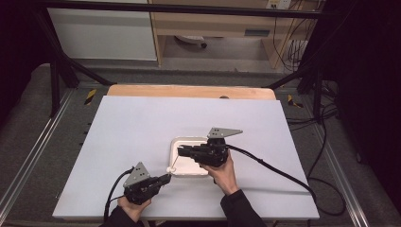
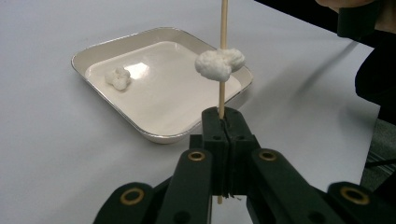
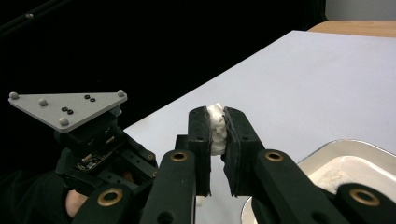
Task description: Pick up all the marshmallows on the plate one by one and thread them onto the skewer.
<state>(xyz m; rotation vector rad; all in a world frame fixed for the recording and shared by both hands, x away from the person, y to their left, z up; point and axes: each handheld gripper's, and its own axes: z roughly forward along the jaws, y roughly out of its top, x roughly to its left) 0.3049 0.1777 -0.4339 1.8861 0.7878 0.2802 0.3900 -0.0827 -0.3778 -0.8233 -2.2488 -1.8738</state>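
Threading marshmallows: our left gripper (image 2: pixel 223 122) clamps its fingers tight on the thin wooden skewer (image 2: pixel 223 28), one white marshmallow (image 2: pixel 219 64) already on it. Our right gripper (image 3: pixel 217 133) pinches a second white marshmallow (image 3: pixel 216 126); a third (image 2: pixel 117 77) waits in the shallow silver tray (image 2: pixel 93 48).

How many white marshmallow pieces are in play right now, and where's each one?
3. One threaded on the skewer in the left tongs: marshmallow. One pinched in the right tongs. One lying in the tray. The right hand may hide others.
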